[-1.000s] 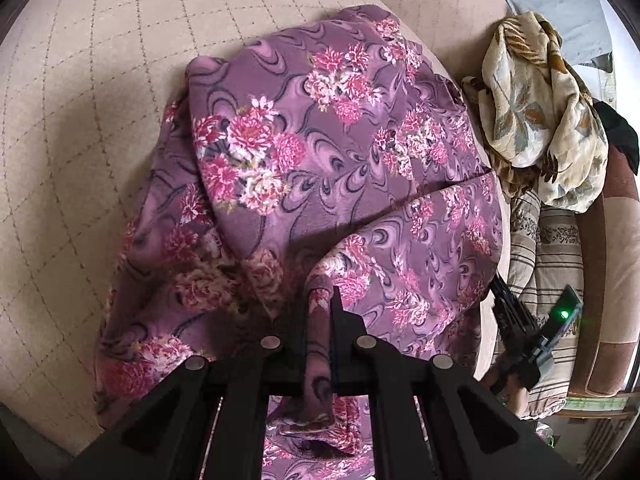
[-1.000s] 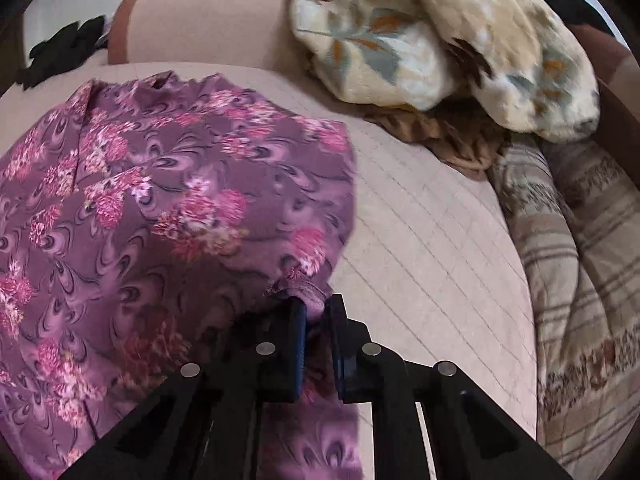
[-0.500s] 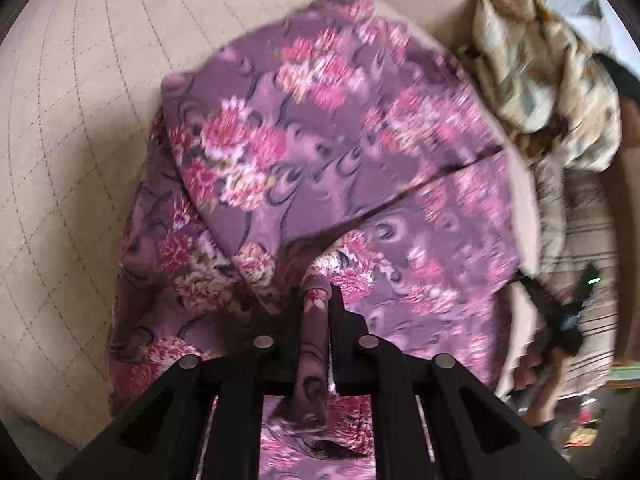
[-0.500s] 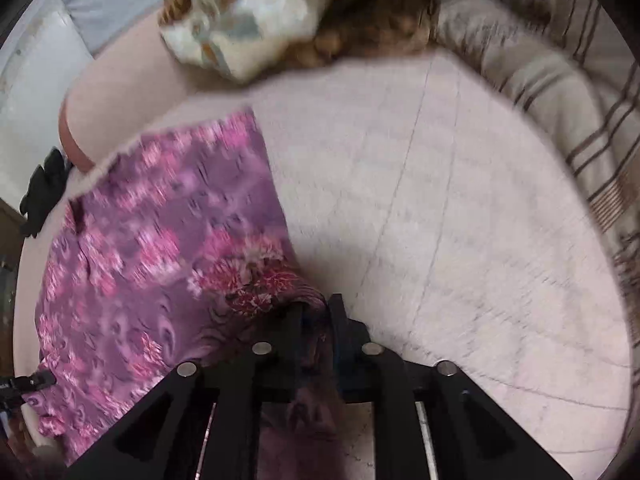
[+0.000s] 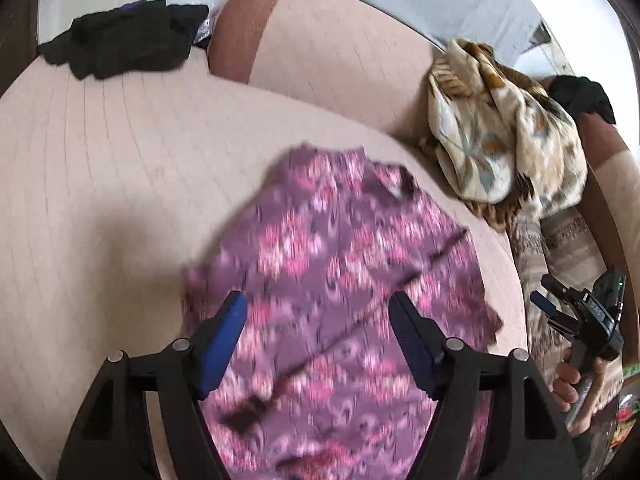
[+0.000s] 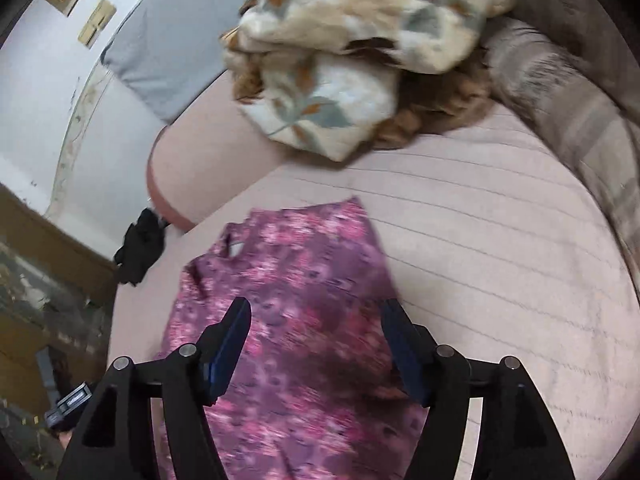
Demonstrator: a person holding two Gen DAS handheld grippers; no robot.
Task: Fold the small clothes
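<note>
A purple garment with pink flowers (image 5: pixel 340 280) lies folded on the beige quilted sofa seat (image 5: pixel 120 152). My left gripper (image 5: pixel 318 312) is open and empty above its near part. The garment also shows in the right wrist view (image 6: pixel 304 280). My right gripper (image 6: pixel 316 316) is open and empty over it too, and shows at the right edge of the left wrist view (image 5: pixel 568 312), held in a hand. Both views are motion-blurred.
A cream leaf-print cloth pile (image 5: pixel 504 136) sits at the back right, also seen in the right wrist view (image 6: pixel 360 52). A black garment (image 5: pixel 120 40) lies at the back left. A striped cushion (image 6: pixel 568 112) lines the seat's right side.
Both grippers were shut on the purple garment's edges; now both are open and have let it go. The garment lies folded smaller on the seat, and both views have pulled back.
</note>
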